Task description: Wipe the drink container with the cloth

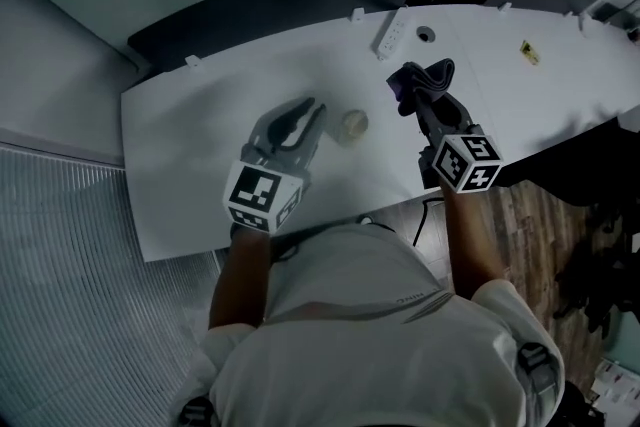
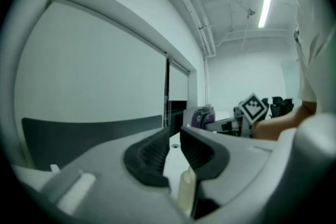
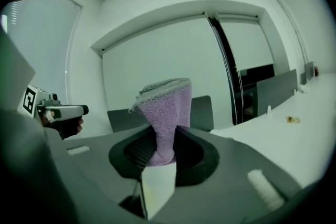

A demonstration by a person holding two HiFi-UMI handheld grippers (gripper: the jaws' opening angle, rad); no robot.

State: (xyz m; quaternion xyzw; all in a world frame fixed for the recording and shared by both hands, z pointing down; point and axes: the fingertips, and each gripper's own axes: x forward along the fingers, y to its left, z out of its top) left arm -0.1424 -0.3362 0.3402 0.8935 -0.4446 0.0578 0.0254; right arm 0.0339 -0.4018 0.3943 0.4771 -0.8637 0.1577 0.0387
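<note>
Head view: the right tongs (image 1: 424,101) pinch a bunched purple cloth (image 1: 421,77) that hides their tips. The left tongs (image 1: 308,111) stand narrowly apart, empty. Just right of their tips the drink container (image 1: 353,124) sits on the white table (image 1: 190,135), small, blurred, its shape hard to make out.

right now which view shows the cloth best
The right gripper view: the purple cloth stands large and centred, pinched between that gripper's jaws. The head view shows a dark bundle in the right gripper. The left gripper view shows a small purple patch far off.
</note>
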